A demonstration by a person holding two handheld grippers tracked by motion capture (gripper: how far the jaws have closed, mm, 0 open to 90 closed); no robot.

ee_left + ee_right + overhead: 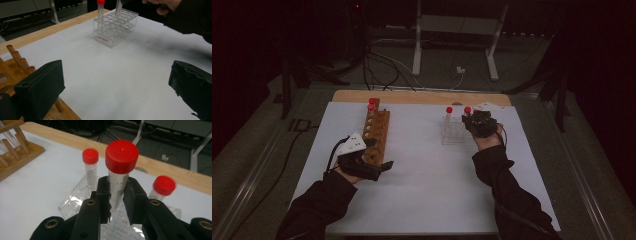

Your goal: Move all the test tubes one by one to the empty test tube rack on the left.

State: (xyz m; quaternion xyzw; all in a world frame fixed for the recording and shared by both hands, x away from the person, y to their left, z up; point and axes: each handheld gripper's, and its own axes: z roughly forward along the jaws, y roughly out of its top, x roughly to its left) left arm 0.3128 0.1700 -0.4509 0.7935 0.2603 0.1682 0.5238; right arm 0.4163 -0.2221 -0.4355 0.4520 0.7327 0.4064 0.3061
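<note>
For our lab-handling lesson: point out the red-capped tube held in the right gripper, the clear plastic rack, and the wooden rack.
held tube [121, 156], right gripper view, on its red cap.
clear plastic rack [113, 40], left gripper view, on its front wall.
wooden rack [380, 132], high view, on its top board.

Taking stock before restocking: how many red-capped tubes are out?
5 tubes: two at the wooden rack's far end, two at the clear rack, one gripped by the right gripper. Others may be hidden.
</note>
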